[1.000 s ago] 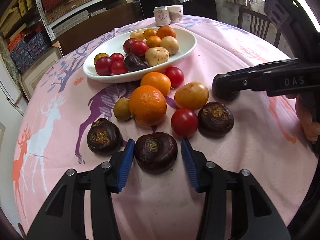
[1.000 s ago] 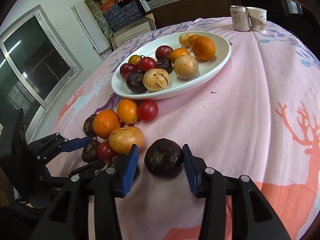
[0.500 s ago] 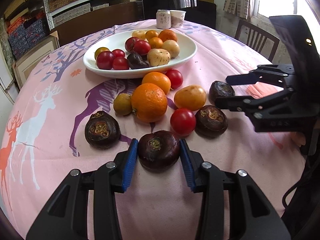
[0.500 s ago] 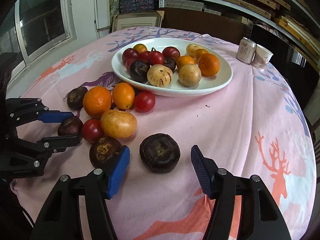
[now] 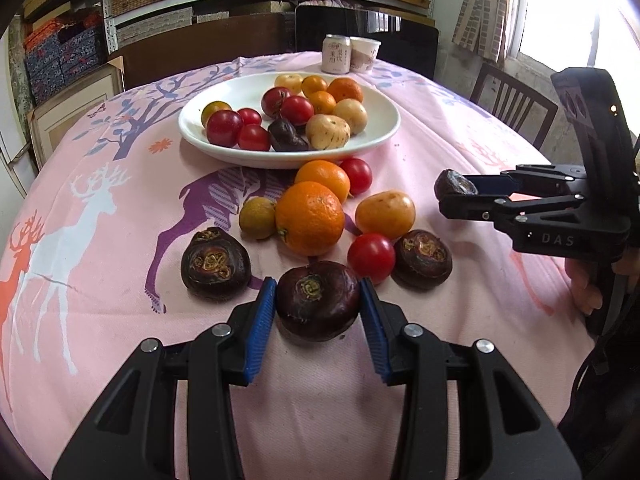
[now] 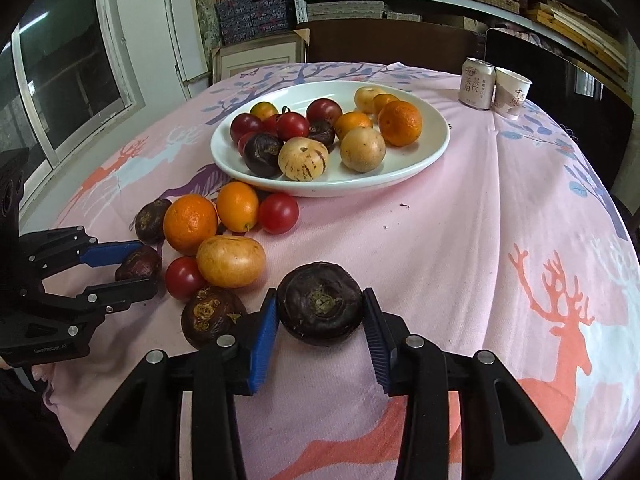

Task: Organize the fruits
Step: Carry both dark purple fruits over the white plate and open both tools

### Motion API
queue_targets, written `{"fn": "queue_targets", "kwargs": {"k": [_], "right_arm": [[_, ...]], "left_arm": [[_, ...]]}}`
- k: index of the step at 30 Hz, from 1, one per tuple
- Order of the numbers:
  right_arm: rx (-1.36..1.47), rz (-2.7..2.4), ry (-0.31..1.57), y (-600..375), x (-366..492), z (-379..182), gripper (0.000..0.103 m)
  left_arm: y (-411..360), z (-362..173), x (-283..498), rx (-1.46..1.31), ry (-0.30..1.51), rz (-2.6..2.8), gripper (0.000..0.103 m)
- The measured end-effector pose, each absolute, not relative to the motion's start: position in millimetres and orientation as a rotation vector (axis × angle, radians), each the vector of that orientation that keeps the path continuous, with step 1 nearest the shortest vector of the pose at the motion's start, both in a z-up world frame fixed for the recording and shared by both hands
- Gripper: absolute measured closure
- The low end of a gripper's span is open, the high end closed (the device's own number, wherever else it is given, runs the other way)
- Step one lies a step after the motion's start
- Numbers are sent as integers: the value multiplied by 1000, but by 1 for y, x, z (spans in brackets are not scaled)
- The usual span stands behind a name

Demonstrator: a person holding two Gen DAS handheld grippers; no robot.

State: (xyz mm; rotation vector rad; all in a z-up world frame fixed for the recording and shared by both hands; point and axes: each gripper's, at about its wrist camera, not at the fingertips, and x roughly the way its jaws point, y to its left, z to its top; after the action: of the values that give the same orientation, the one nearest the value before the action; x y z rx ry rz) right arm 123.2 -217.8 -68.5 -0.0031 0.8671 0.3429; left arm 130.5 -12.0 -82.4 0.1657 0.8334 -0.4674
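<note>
My left gripper [image 5: 317, 282] is shut on a dark water chestnut [image 5: 318, 304] resting on the pink cloth; both blue pads touch its sides. My right gripper [image 6: 320, 294] has its jaws closing on another dark water chestnut [image 6: 320, 310], and the pads press it. Each gripper shows in the other's view, the right gripper [image 5: 448, 194] and the left gripper [image 6: 146, 266], each with its dark fruit. Between them lie a big orange [image 5: 310, 218], a tomato [image 5: 371, 254], a yellow fruit [image 5: 385, 210] and two more chestnuts. The white plate [image 5: 376, 136] behind holds several fruits.
A drink can [image 5: 336, 54] and a paper cup [image 5: 364, 54] stand at the table's far edge. A wooden chair [image 5: 512, 108] is at the right, shelves with boxes behind. A person's hand [image 5: 584, 284] grips the right tool. Bare cloth [image 6: 500, 200] lies right of the plate.
The right jaws have closed from a wide gap onto the chestnut. The left jaws have tightened on theirs. Both views have rolled more level.
</note>
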Motion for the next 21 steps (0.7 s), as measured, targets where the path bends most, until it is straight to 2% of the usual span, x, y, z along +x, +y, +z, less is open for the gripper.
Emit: {"fn": "queue_targets", "kwargs": {"k": [7,13,16,21], "right_arm": [[106,296,698,-248,125,-22,61],[169,268,599,-260,165,23,61],[170,270,615,-251,202,26,61],[113,249,665,-222,261,-1,61]], "left_arm": [[-3,-61,131,121,747,-459,62],[7,-22,173,75,669,-424,62],[4,-11,216,51,677,-408,62],[-9,-19,286,9,737,-385,62]]}}
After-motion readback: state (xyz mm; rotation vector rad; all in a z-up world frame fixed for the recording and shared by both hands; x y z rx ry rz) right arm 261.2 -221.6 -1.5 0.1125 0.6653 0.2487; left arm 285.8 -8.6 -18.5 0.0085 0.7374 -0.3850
